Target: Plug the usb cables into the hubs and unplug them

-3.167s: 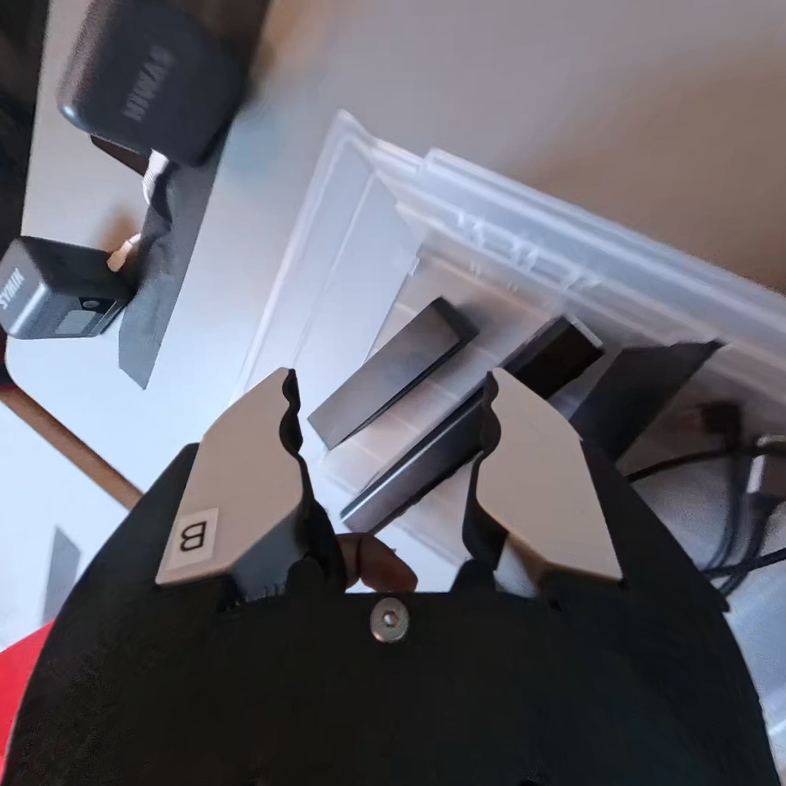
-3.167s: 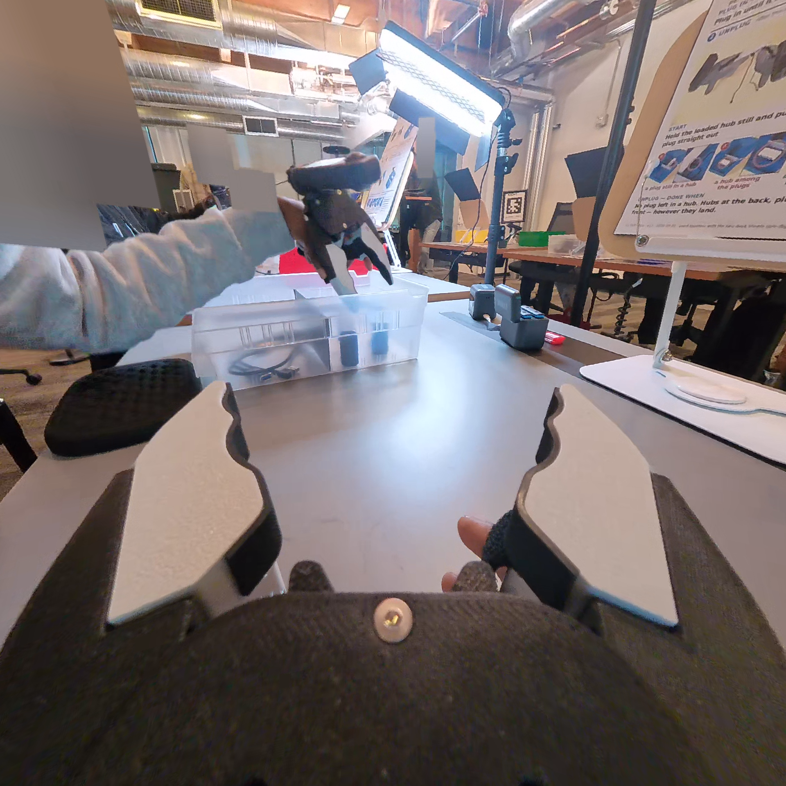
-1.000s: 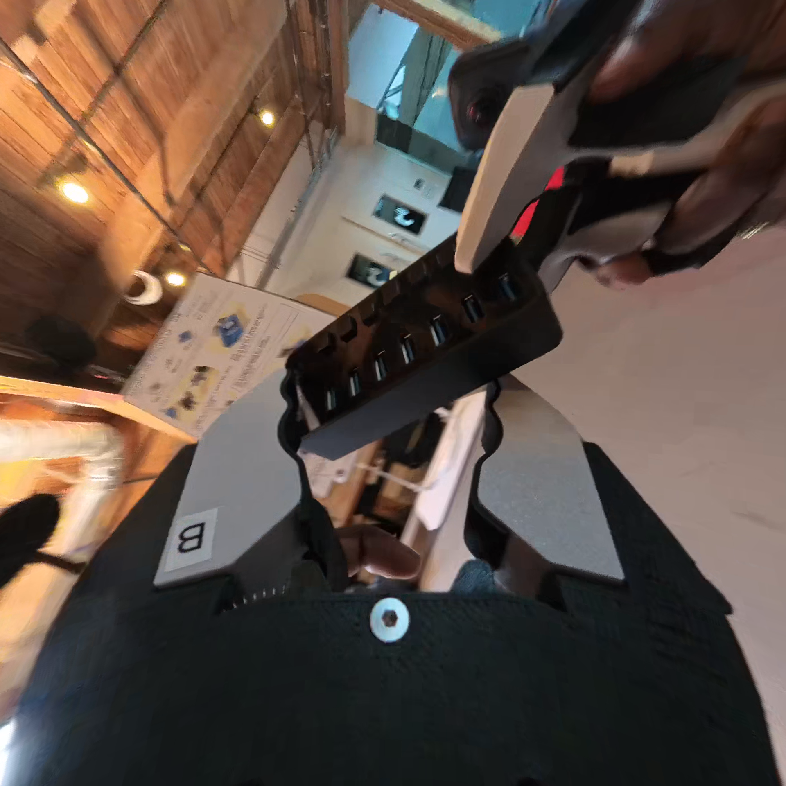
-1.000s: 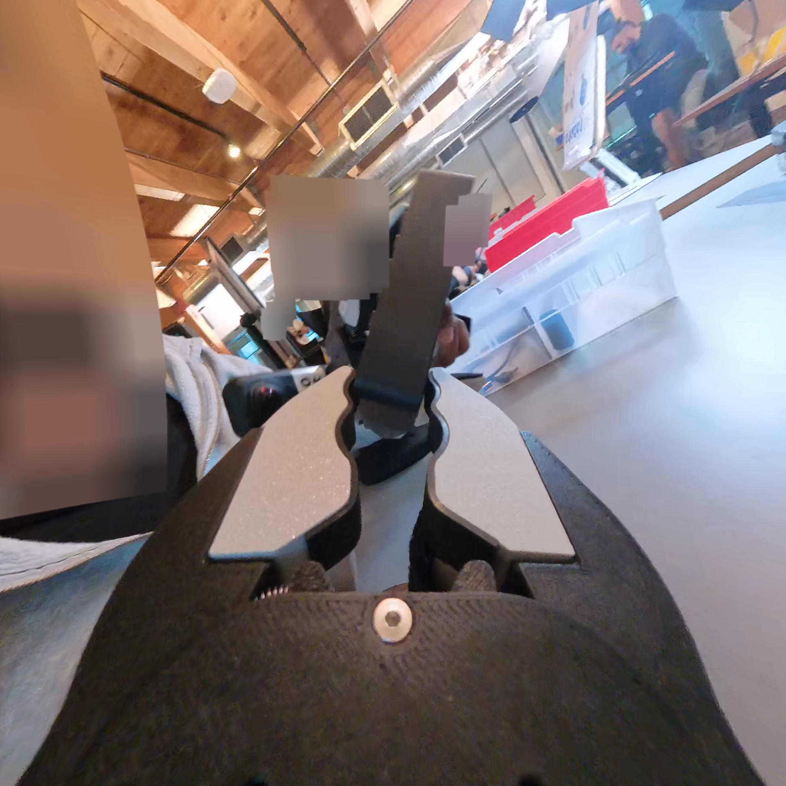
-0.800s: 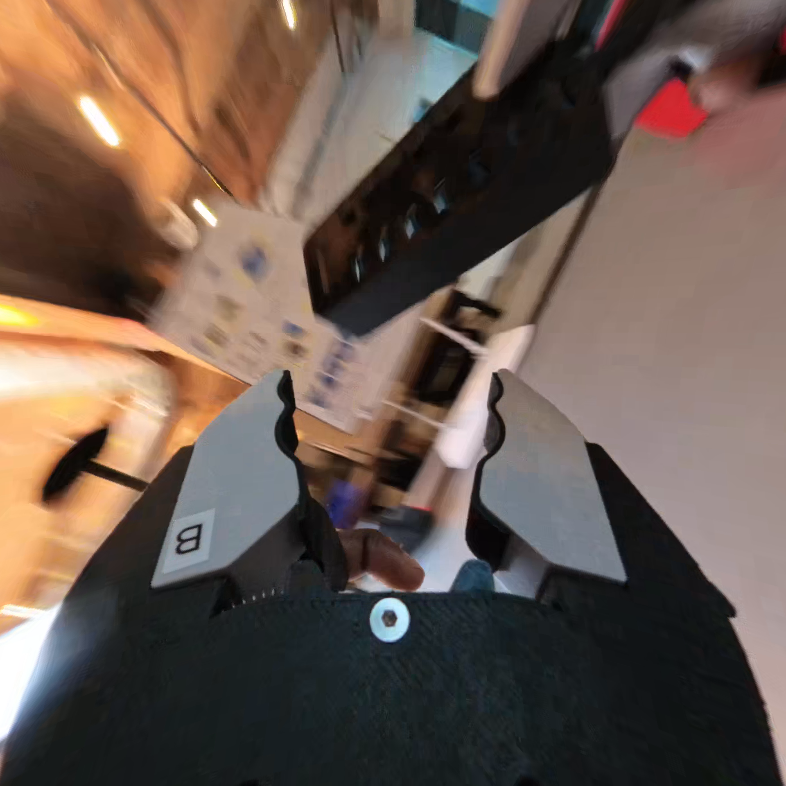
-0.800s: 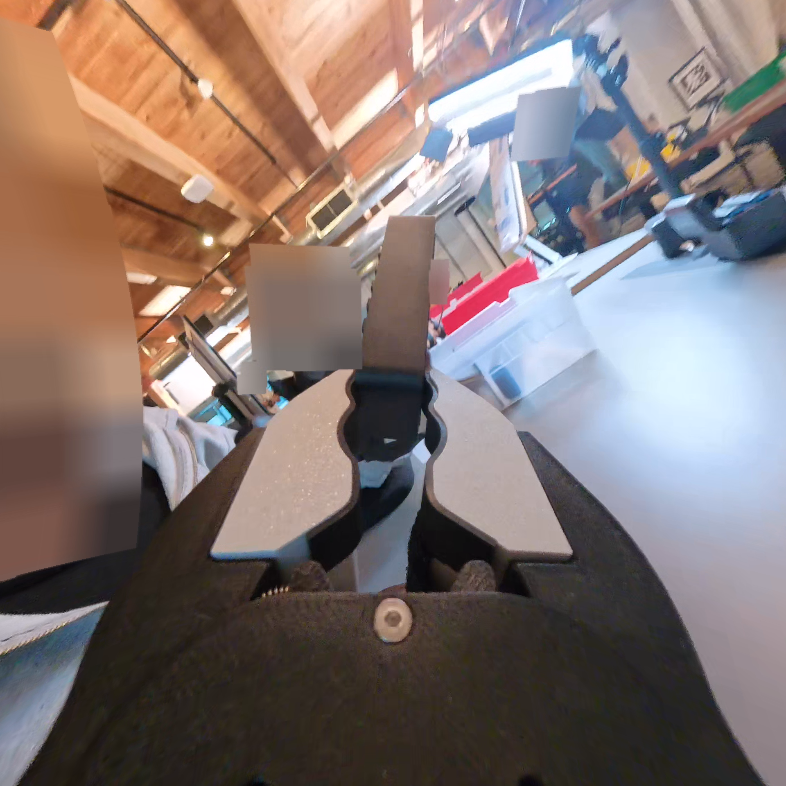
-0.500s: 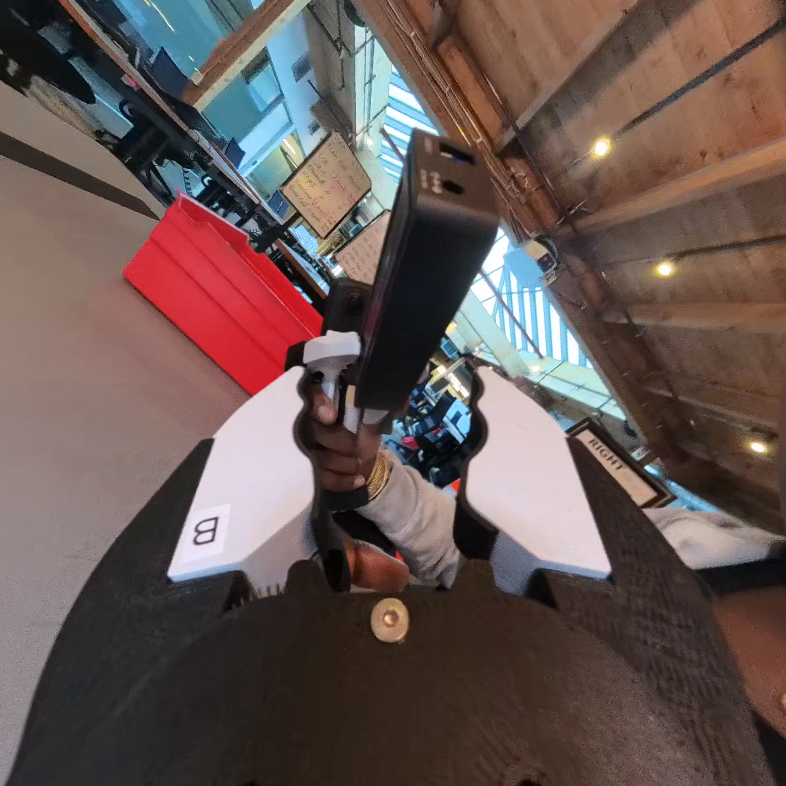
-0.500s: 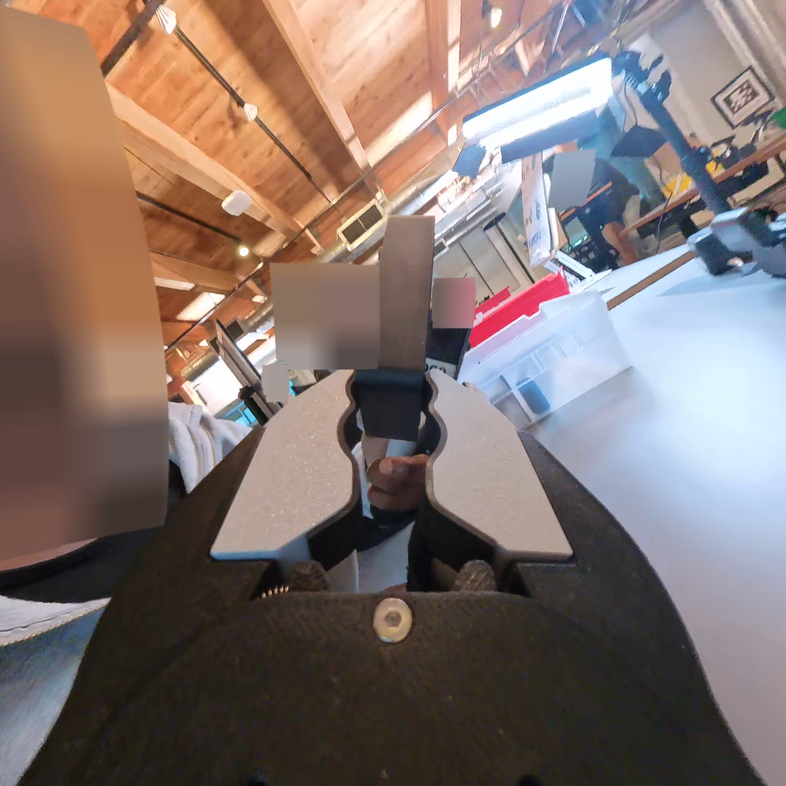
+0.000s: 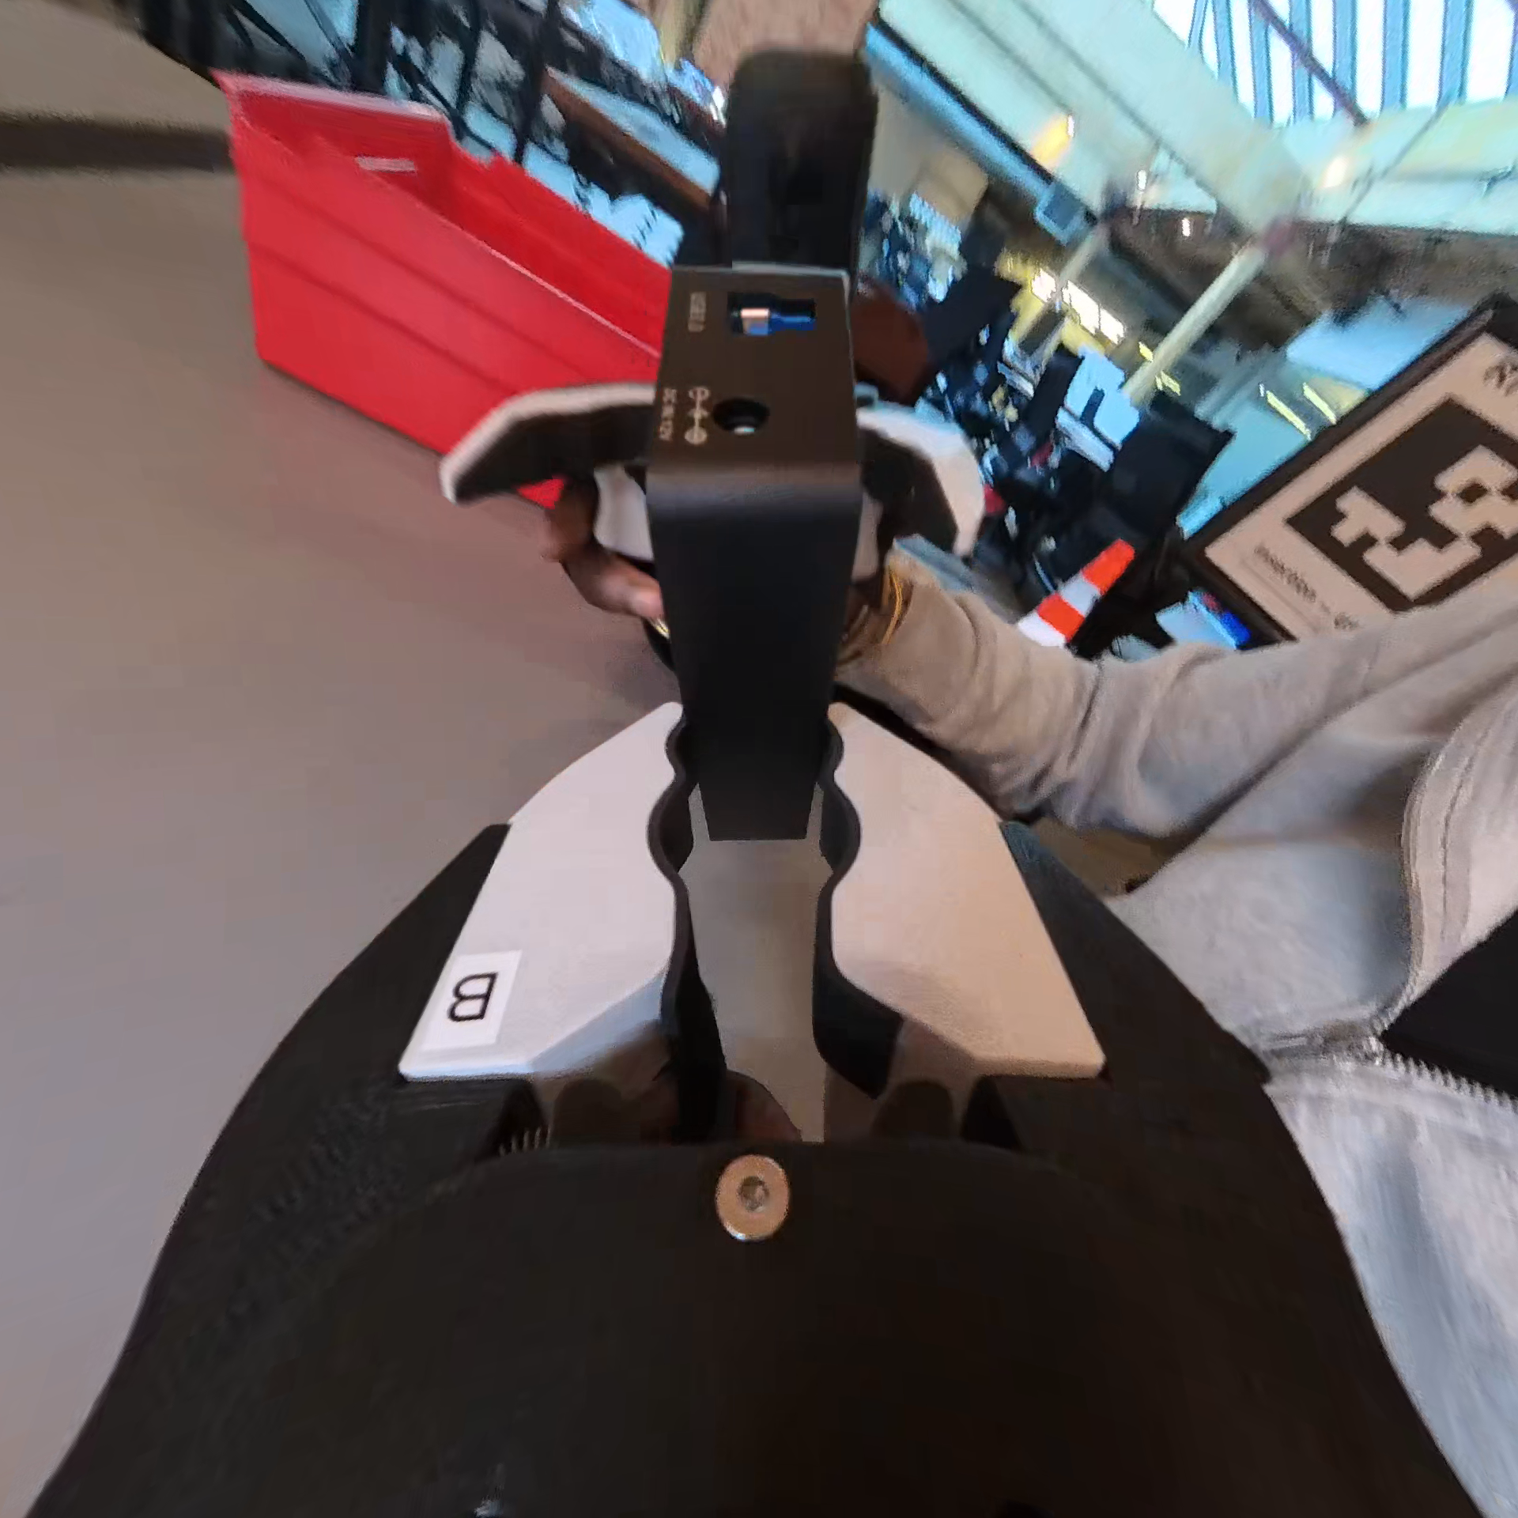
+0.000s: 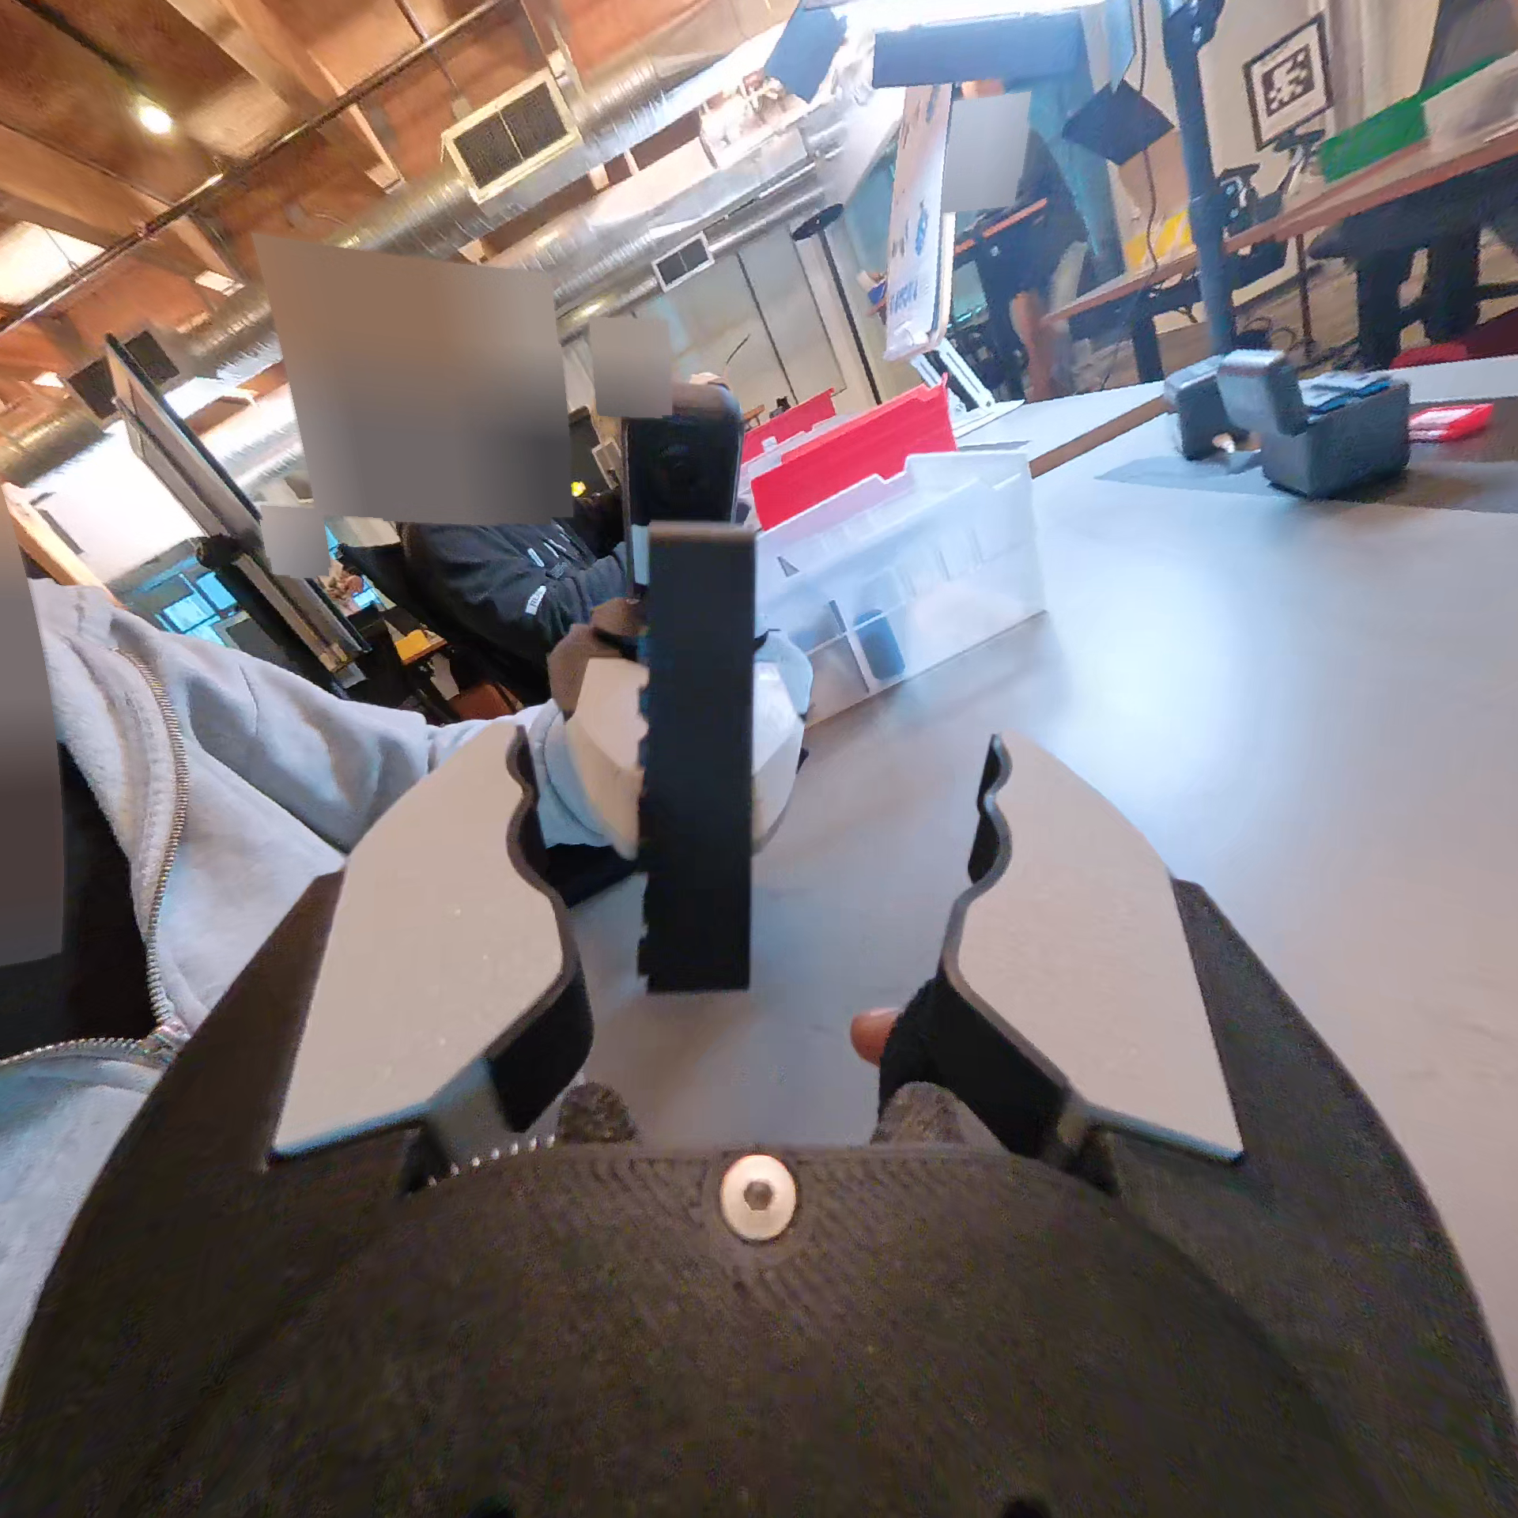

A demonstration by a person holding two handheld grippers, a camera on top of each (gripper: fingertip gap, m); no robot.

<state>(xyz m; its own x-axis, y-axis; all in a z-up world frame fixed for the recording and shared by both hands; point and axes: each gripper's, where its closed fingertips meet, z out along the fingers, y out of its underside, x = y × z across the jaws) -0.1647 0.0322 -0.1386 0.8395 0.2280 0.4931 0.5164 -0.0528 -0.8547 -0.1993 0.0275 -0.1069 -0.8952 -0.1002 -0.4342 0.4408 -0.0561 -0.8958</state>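
A black USB hub (image 9: pixel 756 591) is held above the grey table (image 9: pixel 246 657), clamped at one end by my left gripper (image 9: pixel 752 739), which is shut on it. Its far end face shows a blue port and a round jack. My right gripper (image 10: pixel 756 743) is open wide, its fingers on either side of the hub (image 10: pixel 698 756) without touching it. In the left wrist view one of the right gripper's fingers (image 9: pixel 542 443) shows beside the hub's far end. The left gripper's white fingers (image 10: pixel 604 739) show in the right wrist view. No USB cable is in view.
A red bin (image 9: pixel 411 271) and a clear plastic organiser (image 10: pixel 903 575) stand on the table behind the hub. Dark grey cases (image 10: pixel 1314 427) sit at the far right. A person's grey sleeve (image 9: pixel 1068 723) reaches in from the right. People sit at desks beyond. The tips of one gripper are about 5 cm away from the tips of the other.
My right gripper held the hub and has now opened off it. My left gripper, open around the hub before, has shut on it. Both views have tilted down towards the table.
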